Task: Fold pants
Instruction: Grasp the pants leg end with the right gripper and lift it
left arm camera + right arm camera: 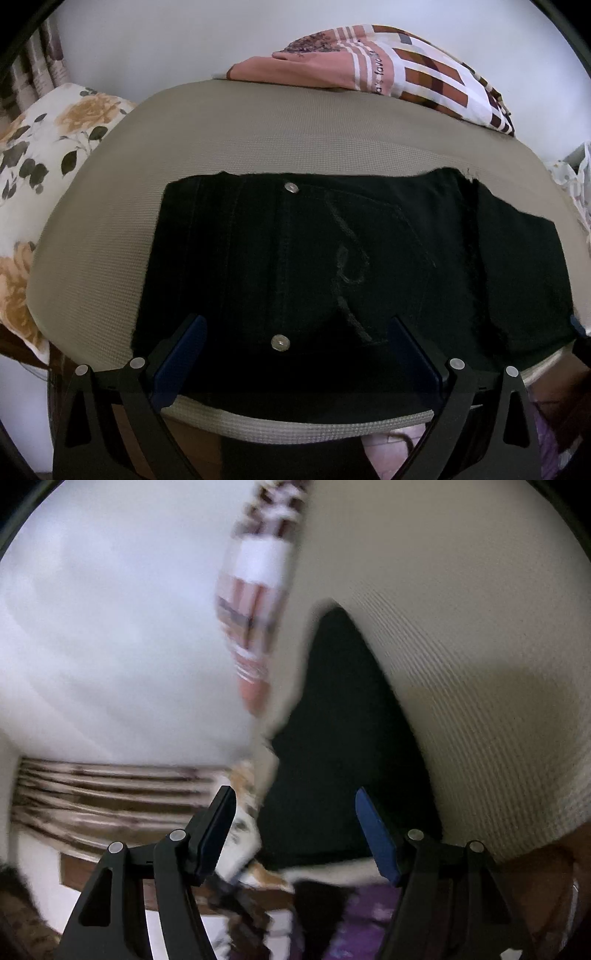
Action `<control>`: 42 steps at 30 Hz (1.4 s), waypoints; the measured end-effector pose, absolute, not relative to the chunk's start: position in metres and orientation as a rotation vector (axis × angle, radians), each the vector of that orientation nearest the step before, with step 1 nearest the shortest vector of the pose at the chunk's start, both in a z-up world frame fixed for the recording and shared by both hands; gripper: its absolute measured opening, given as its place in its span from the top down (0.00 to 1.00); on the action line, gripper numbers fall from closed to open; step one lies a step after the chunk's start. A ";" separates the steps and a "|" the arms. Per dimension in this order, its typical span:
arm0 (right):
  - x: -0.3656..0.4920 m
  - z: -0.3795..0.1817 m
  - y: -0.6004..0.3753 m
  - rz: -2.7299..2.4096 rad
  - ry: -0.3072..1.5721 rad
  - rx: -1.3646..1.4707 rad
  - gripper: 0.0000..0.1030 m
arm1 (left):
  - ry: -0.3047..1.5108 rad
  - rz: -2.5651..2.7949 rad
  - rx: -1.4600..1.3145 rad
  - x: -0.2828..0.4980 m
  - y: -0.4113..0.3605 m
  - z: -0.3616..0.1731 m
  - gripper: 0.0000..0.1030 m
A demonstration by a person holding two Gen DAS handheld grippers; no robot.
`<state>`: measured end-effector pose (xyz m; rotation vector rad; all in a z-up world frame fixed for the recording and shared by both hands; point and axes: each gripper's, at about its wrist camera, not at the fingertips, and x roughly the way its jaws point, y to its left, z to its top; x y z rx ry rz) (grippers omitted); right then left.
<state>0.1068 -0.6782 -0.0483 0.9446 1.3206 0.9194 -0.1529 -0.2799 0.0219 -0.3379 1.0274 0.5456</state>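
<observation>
Black pants (332, 266) lie folded flat on a beige mat (229, 122), with two metal rivets and a stitched back pocket facing up. My left gripper (295, 328) is open, its blue-padded fingers (181, 354) spread just above the near edge of the pants, holding nothing. In the blurred right wrist view the pants (332, 746) show as a dark wedge on the mat (480, 664). My right gripper (295, 805) is open and empty above the pants' near end. A blue tip of it shows at the left view's right edge (576, 325).
A striped pink, brown and white cloth (388, 70) lies at the mat's far edge. A floral pillow (44, 155) sits left of the mat. A white wall (110, 646) and a striped curtain (110, 797) show in the right view.
</observation>
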 end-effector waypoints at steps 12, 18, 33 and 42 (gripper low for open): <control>0.075 0.032 -0.619 1.064 1.155 0.619 0.35 | 0.774 0.559 -0.858 -0.261 -0.148 0.077 0.05; 0.053 0.016 -0.579 1.114 1.252 0.528 0.34 | 0.871 0.411 -1.043 -0.270 -0.141 0.029 0.05; 0.041 -0.008 -0.573 1.086 1.347 0.552 0.25 | 0.995 0.158 -1.105 -0.235 -0.148 -0.008 0.06; 0.048 -0.021 -0.579 1.048 1.390 0.670 0.19 | 0.993 0.077 -1.128 -0.230 -0.137 -0.009 0.06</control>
